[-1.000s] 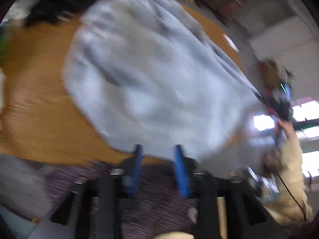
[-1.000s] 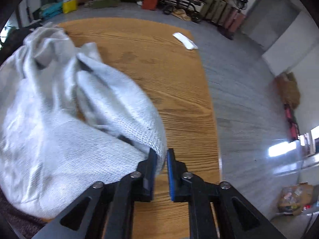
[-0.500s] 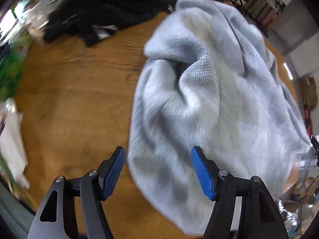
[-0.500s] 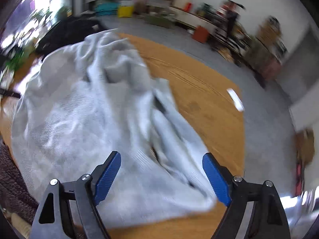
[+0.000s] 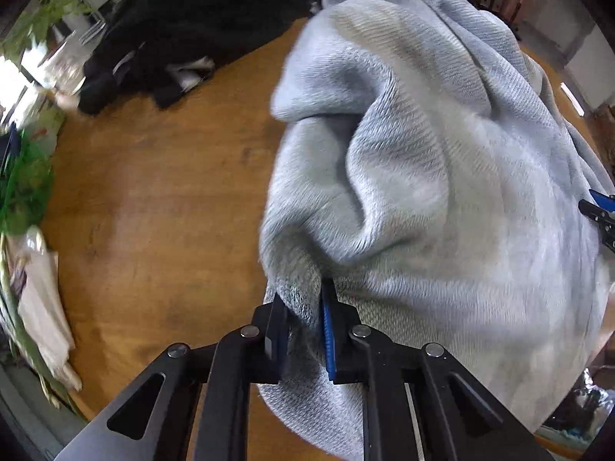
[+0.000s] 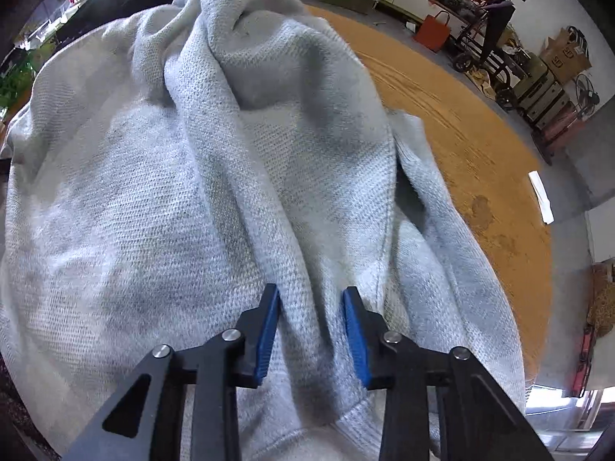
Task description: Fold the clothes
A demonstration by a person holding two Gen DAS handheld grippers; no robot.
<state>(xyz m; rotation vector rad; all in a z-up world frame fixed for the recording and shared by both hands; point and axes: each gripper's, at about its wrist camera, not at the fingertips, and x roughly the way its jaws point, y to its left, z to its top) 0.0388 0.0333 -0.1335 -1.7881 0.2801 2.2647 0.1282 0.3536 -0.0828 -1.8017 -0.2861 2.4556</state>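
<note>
A light grey knit sweater (image 5: 423, 153) lies bunched on the round wooden table (image 5: 153, 211). My left gripper (image 5: 303, 307) is shut on a thick fold at the sweater's near left edge, which fills the gap between the blue pads. In the right wrist view the same sweater (image 6: 192, 192) covers most of the table (image 6: 480, 146). My right gripper (image 6: 311, 307) is half closed, its jaws straddling a raised ridge of fabric near the hem. A blue tip of the right gripper (image 5: 599, 211) shows at the left view's far right edge.
A heap of black clothes (image 5: 192, 19) lies at the back of the table. Green plants (image 5: 23, 176) and a white cloth (image 5: 42, 307) sit along its left rim. On the grey floor are a white slip (image 6: 540, 198), boxes and a cart (image 6: 492, 38).
Both grippers were wide open above the sweater half a second ago. The left has since shut on the sweater's near edge, and the right has dropped and narrowed around a fabric ridge.
</note>
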